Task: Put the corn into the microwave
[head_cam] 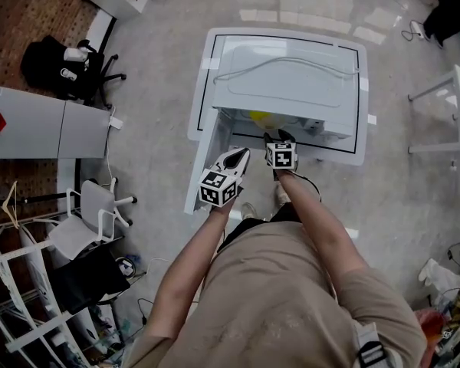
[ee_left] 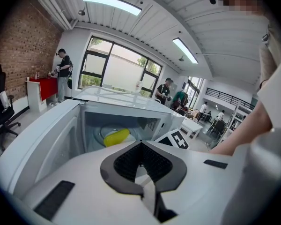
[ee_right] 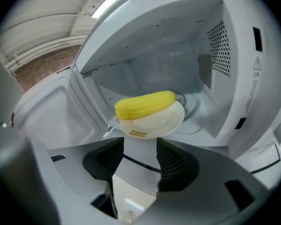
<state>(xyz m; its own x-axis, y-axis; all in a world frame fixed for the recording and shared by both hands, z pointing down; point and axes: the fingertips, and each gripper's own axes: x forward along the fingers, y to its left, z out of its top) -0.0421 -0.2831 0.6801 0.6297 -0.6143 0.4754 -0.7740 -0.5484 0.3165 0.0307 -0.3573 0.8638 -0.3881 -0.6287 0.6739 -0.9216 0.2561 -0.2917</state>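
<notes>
Room: an open hall with a pale glossy floor (head_cam: 161,60), a brick wall (ee_left: 18,46), tall windows (ee_left: 117,71) and strip lights (ee_left: 111,3). People stand far back by the windows.
Furniture: a grey cabinet (head_cam: 46,133), a black chair (head_cam: 61,66) and a white chair (head_cam: 92,217) stand well to the left of the desk.
Desk: the white desk (head_cam: 199,90) has a black line running near its rim.
Microwave: the white microwave (head_cam: 291,83) covers most of the desk top. Its door (head_cam: 208,167) is swung open to the person's left, out past the desk's front edge.
Right gripper: the right gripper (ee_right: 140,156) is at the cavity mouth. Its fingers (ee_right: 105,158) are wide apart with nothing between them, and the dish is just beyond their tips.
Left gripper: the left gripper (ee_left: 141,156) is beside the open door, a little back from the cavity. Its fingers (ee_left: 126,161) are pressed together and empty.
Dish: a pale round dish (ee_right: 161,123) sits inside the cavity toward the front, ahead of the glass turntable (ee_right: 199,104).
Corn: the yellow corn (ee_right: 145,104) lies across the top of the dish, inside the microwave.
Hard to tell: from the head view only a yellow sliver of corn (head_cam: 259,116) shows under the microwave's top edge. The marker cubes hide both sets of fingers there. No view shows whether the dish rests on the turntable or on the cavity floor.
</notes>
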